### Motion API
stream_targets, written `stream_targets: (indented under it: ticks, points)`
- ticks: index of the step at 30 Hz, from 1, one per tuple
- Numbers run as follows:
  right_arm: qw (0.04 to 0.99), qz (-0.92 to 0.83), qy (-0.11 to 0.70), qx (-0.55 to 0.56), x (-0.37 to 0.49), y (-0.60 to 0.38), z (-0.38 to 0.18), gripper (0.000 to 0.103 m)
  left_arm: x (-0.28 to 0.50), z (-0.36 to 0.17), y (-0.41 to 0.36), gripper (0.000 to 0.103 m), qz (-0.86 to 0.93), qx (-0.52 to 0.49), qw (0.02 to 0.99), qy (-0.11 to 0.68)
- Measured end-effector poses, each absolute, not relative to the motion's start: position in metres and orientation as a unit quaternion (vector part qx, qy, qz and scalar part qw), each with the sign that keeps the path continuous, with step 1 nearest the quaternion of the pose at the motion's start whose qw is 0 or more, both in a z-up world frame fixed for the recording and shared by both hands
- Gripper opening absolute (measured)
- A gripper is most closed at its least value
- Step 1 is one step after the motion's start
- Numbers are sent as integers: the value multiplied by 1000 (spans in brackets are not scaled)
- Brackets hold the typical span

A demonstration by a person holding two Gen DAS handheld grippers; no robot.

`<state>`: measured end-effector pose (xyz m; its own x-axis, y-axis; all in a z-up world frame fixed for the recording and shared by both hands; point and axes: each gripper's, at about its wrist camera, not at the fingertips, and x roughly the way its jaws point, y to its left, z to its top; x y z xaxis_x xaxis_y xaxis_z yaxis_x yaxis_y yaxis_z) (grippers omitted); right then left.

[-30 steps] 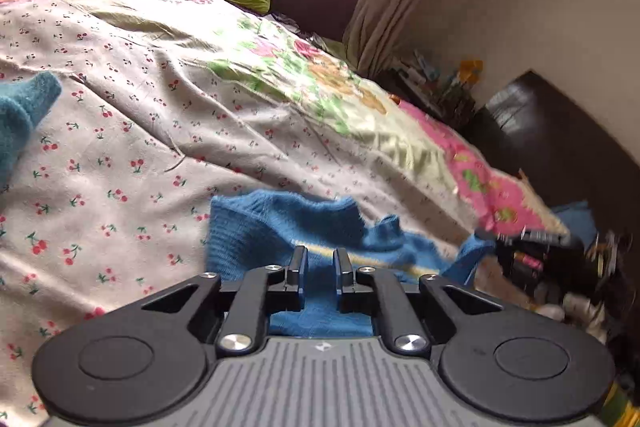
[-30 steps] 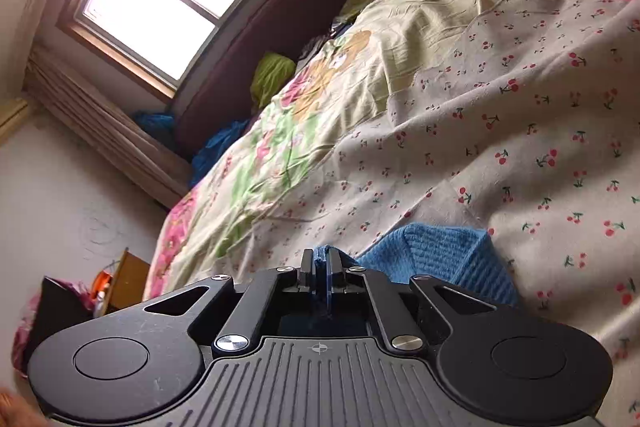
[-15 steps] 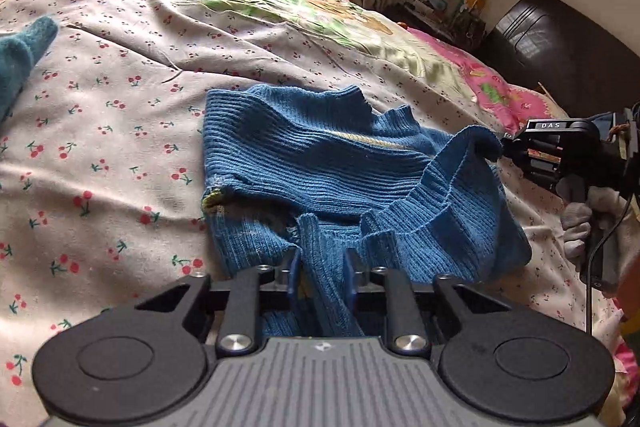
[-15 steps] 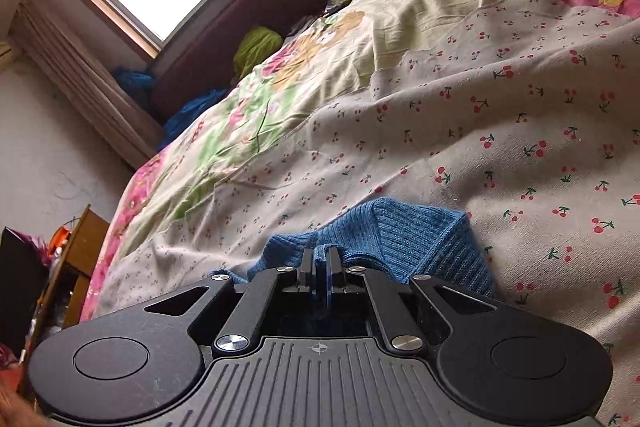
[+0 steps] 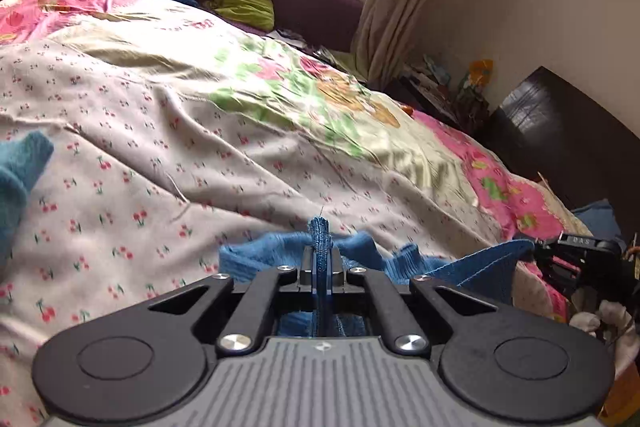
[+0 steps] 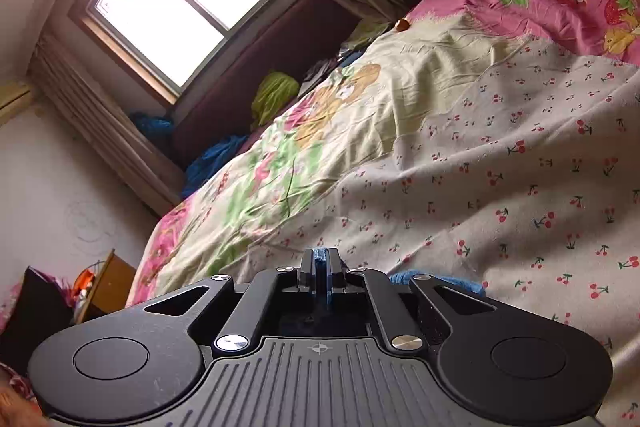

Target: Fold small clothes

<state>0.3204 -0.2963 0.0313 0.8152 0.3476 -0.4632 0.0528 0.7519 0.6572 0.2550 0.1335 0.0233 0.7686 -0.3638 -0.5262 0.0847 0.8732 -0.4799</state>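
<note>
With the left gripper [image 5: 321, 259] and the right gripper [image 6: 320, 269] each clamped on an edge of the blue knit sweater [image 5: 404, 259] just above the bed [image 5: 200, 155], lift evenly — keep it taut — before laying it flat.

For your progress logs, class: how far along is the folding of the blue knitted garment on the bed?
Done: both grips. The left tool and right tool are each shut on an edge of the blue ribbed knitted garment. In hand: it hangs bunched between them over the cherry-print bedspread. Left: every fold.
</note>
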Motion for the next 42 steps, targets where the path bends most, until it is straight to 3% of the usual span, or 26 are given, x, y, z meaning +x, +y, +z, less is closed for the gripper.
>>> stream_targets:
  ticks: [7,10,13,19,28,30,33,34,35,36,42]
  points:
    - [890,43,321,320,335,-294,4,13,284,-13,137,16,-59,-177,920,344]
    - [893,60,322,310,321,-301,5,19,277,-23,143,17,-58,-204,913,349]
    - [904,67,345,245,314,-293,2,30,266,-22,149,32,-61,-225,911,340]
    - [897,77,396,181,316,-270,-26,31,261,-26,147,49,-73,-230,900,363]
    - [910,58,373,173,326,-272,-24,32,270,-42,133,48,-69,-203,897,386]
    - [904,59,390,167,331,-269,-31,36,272,-41,127,48,-74,-193,899,387]
    - [899,66,399,166,334,-263,-37,35,276,-42,123,48,-71,-186,899,391]
    - [898,74,399,167,334,-262,-34,28,277,-41,122,48,-69,-184,899,391]
    - [898,80,397,173,332,-263,-30,12,278,-39,122,47,-70,-184,900,390]
    - [897,88,393,181,330,-265,-24,8,277,-37,123,46,-73,-184,900,388]
    - [912,112,334,212,294,-284,22,8,271,-18,121,41,-99,-176,911,361]
